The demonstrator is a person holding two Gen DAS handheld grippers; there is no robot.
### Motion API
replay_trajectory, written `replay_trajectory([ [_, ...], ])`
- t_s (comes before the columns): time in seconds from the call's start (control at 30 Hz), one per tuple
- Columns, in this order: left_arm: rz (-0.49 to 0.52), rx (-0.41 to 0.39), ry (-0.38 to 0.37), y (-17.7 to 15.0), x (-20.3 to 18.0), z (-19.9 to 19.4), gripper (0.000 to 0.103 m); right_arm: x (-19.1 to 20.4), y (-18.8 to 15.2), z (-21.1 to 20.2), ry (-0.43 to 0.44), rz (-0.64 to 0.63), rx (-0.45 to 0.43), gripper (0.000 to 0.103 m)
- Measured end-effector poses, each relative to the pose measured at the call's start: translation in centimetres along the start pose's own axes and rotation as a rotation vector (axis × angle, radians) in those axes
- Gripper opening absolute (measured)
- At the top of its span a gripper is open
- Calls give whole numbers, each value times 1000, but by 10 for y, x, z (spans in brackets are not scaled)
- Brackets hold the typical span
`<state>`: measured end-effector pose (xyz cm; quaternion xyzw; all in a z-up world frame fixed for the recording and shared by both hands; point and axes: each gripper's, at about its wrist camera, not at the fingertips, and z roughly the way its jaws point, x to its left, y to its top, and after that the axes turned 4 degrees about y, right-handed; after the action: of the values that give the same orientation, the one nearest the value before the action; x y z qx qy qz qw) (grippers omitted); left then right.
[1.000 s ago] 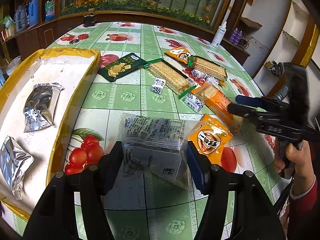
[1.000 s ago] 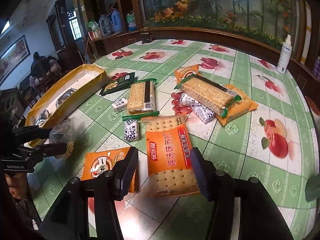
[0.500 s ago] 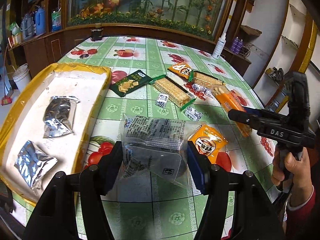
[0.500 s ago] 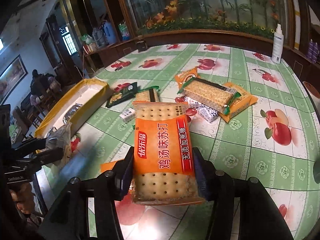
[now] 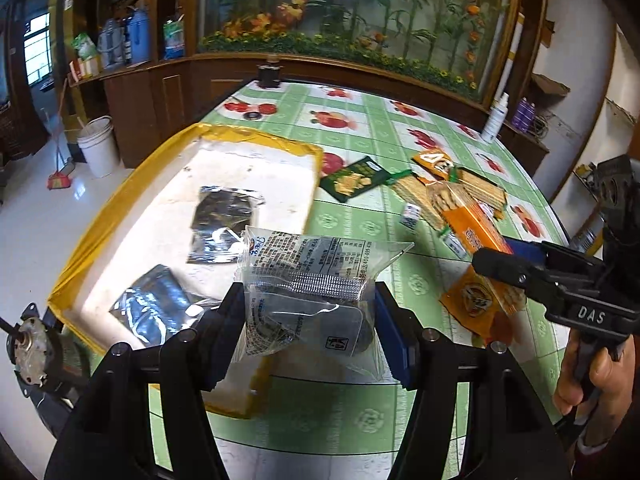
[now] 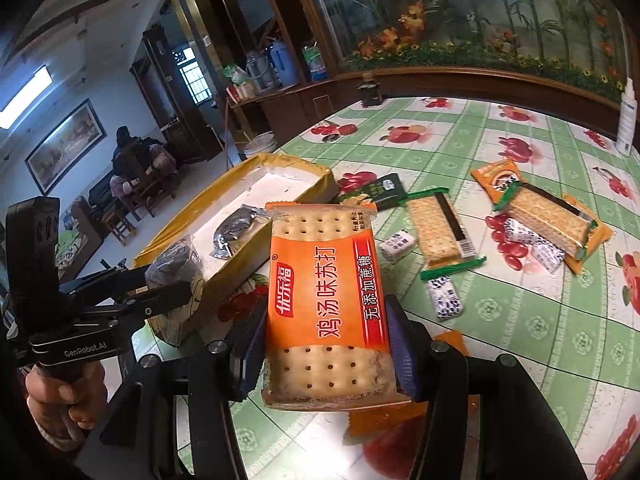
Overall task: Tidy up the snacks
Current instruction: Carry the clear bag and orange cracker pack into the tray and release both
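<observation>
snacks lie in two groups: a few already in the yellow-rimmed tray [image 5: 120, 216], most loose on the green fruit-print tablecloth [image 5: 360, 136]. inside the tray the left wrist view shows two silvery foil packets [image 5: 226, 220], one nearer the far end and one nearer the camera.

the left gripper [image 5: 310, 320] has its jaws closed in on a clear plastic packet [image 5: 308, 280] with printed text and a dark item inside; the packet hangs above the tray's near corner, clear of the table. the right gripper [image 6: 324, 352] has its jaws pressed against both long sides of an orange cracker pack [image 6: 326, 296], held up off the cloth and pointing toward the tray.

so the job looks early to midway, as a judgement: two packets stowed, two more in the air and not yet set down. left on the cloth are a dark green packet [image 6: 380, 190] just beside the tray, two green-edged cracker sleeves [image 6: 436, 228], orange sachets [image 6: 496, 174], several small white-and-dark wrapped candies [image 6: 444, 298], and a flat orange pouch [image 5: 476, 300] partly under the right gripper.

the likely next step is lowering both held packs into bare tray floor, beside the foil ones.
</observation>
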<state>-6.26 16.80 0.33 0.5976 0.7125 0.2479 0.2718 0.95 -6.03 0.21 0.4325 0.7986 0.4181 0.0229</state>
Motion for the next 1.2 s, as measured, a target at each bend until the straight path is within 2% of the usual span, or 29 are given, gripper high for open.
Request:
replay_trajectory([
  [0.4, -71, -12, 26, -3, 39, -1, 61, 45, 16, 37, 33, -83, 44, 55],
  [0.8, -124, -14, 104, 10, 74, 10, 61, 85, 63, 96, 113, -155, 76, 55],
  [0.97, -122, -7, 122, 19, 79, 24, 61, 95, 79, 132, 107, -165, 97, 55],
  [1.2, -149, 17, 140, 37, 94, 50, 61, 87, 100, 181, 58, -152, 130, 55],
])
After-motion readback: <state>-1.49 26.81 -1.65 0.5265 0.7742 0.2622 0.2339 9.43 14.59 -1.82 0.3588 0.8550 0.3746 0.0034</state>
